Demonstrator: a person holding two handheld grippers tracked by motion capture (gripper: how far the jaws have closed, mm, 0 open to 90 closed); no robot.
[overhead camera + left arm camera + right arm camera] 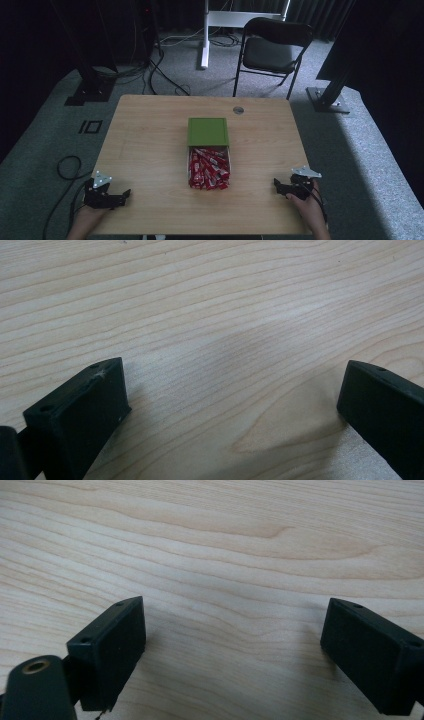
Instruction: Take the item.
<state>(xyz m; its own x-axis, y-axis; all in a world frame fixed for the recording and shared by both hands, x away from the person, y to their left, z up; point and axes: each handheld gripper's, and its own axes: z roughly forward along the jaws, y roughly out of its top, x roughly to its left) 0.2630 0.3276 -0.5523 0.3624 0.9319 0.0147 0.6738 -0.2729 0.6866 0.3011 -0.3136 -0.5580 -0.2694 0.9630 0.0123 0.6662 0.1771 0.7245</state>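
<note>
Left gripper (125,194) resting at the near left edge of the table (150,130), jaws spread wide in the left gripper view, nothing but bare wood grain between them. Right gripper (278,186) mirrored at the near right edge, likewise released, jaws parted over bare wood in the right gripper view.

Inward from both, and a little farther out from the person: an open box of red packets (209,168) at the table's middle, well apart from either tool. To the right of the left gripper, to the left of the right one. Long axis running away from the person, crosswise to a straight reach in from either side. Just beyond the box, touching its far end, a green lid (208,131) lying flat.

Right gripper slightly nearer to the box, judging by the high view, though barely; either side free for the reach.
</note>
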